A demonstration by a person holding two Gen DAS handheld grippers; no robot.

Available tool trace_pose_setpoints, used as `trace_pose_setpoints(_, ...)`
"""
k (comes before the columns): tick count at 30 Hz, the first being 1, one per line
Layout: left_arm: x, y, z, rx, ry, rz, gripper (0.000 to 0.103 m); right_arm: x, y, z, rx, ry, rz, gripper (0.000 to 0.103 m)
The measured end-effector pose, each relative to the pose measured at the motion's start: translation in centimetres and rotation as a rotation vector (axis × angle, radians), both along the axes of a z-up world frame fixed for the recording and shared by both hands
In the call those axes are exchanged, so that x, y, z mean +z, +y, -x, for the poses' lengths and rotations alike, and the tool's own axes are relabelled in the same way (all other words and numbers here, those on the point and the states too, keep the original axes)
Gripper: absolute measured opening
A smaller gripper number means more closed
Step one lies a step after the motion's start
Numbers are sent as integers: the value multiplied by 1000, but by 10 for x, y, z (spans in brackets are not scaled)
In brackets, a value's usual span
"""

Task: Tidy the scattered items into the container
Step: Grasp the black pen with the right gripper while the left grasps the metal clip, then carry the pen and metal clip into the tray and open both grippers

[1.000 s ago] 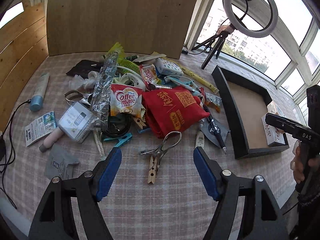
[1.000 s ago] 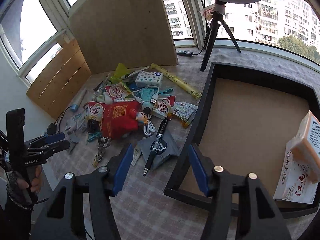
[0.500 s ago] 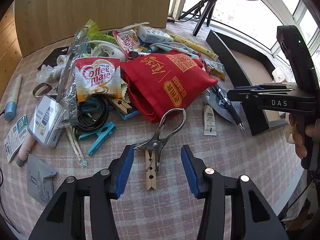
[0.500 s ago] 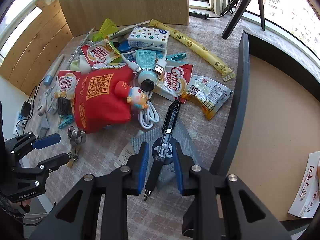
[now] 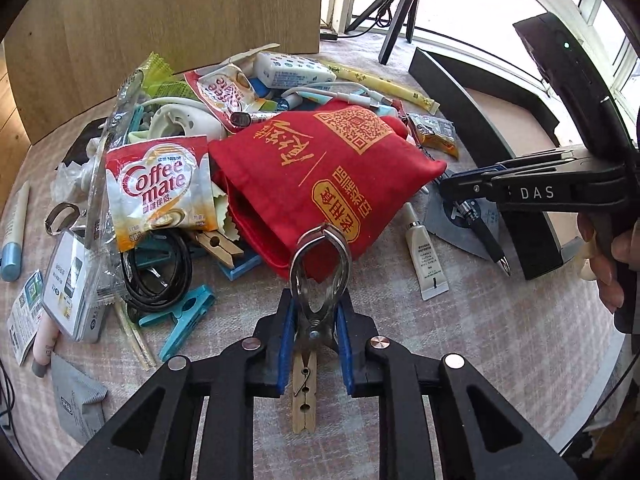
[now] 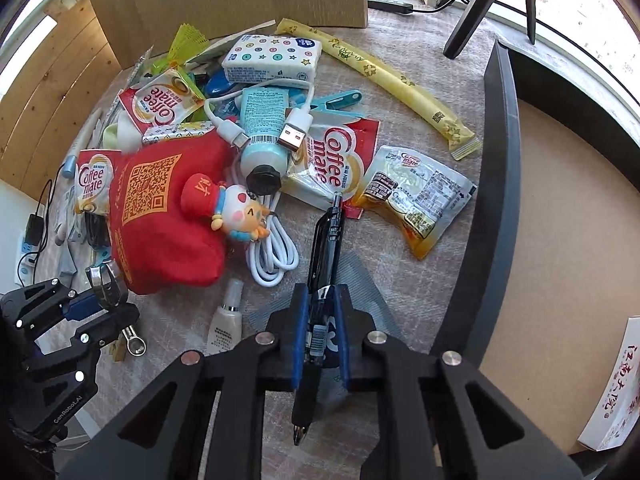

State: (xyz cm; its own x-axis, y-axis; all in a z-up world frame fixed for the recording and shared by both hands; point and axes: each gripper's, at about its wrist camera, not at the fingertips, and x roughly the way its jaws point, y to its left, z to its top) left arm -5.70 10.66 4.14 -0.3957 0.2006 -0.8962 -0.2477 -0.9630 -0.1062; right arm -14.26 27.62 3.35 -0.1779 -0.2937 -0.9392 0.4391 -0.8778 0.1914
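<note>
Clutter covered the checked surface (image 5: 500,344) in both views. Only the left wrist view showed the left gripper (image 5: 314,330), whose jaws had just been closing and now pinched the metal clip (image 5: 318,276) lying over a wooden clothespin (image 5: 304,392), at the edge of the red pouch (image 5: 320,176). Only the right wrist view showed the right gripper (image 6: 322,332), its jaws also just closed in, pinching the black pen (image 6: 324,256) on a grey packet (image 6: 360,280). The black tray (image 6: 496,184) sat just beside it, its floor mostly bare except a white box (image 6: 616,384).
</note>
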Motion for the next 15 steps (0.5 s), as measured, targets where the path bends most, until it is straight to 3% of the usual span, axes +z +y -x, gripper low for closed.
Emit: trace_pose_setpoints(15, 43, -8, -19, 9, 28, -153, 17, 43, 50, -25, -115, 6, 244, 11)
